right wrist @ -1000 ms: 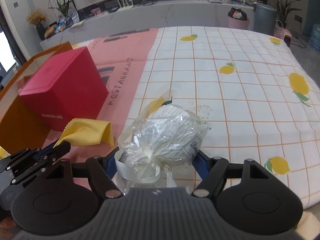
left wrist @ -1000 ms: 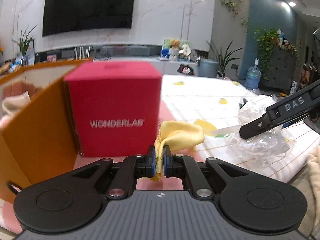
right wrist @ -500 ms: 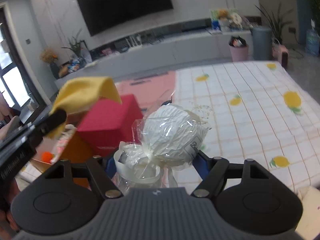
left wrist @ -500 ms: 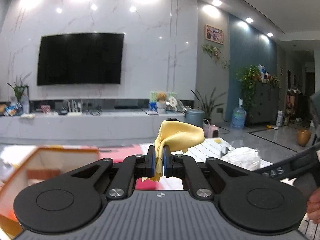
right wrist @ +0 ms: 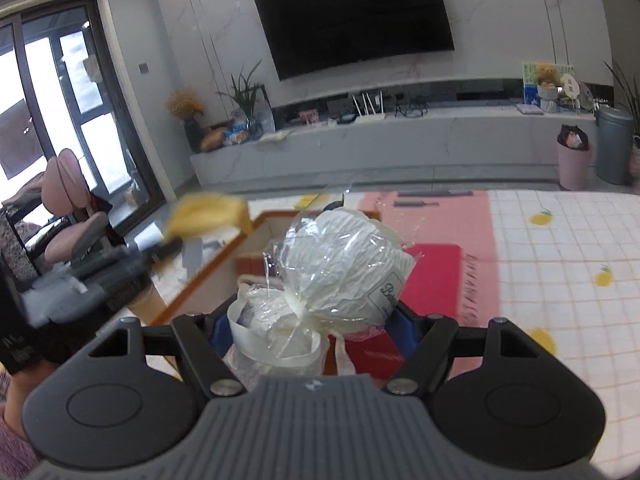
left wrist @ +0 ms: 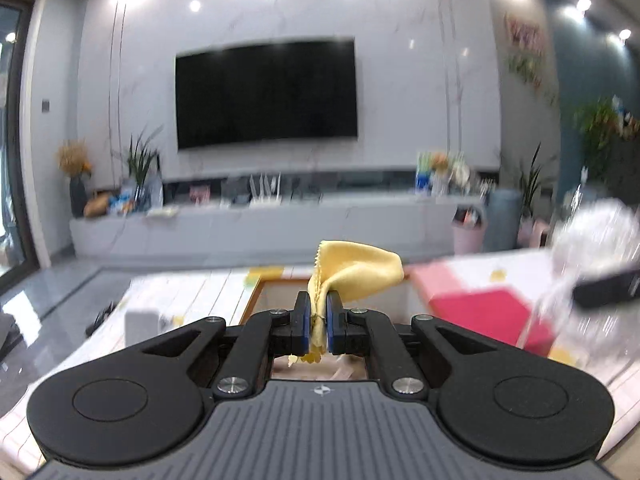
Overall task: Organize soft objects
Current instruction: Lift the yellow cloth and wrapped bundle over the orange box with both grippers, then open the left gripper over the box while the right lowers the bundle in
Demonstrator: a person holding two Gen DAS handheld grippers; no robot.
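Pinching limp yellow cloth in left gripper fingers; squeezing light, crinkly, slippery wrapped white bundle between right gripper fingers, best near tied neck.

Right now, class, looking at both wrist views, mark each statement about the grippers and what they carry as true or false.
1. The left gripper is shut on the yellow cloth. True.
2. The right gripper is empty. False: it holds a white bundle in clear wrap.
3. The red box lies on the patterned cloth. True.
4. The wall television shows a bright picture. False: its screen is dark.
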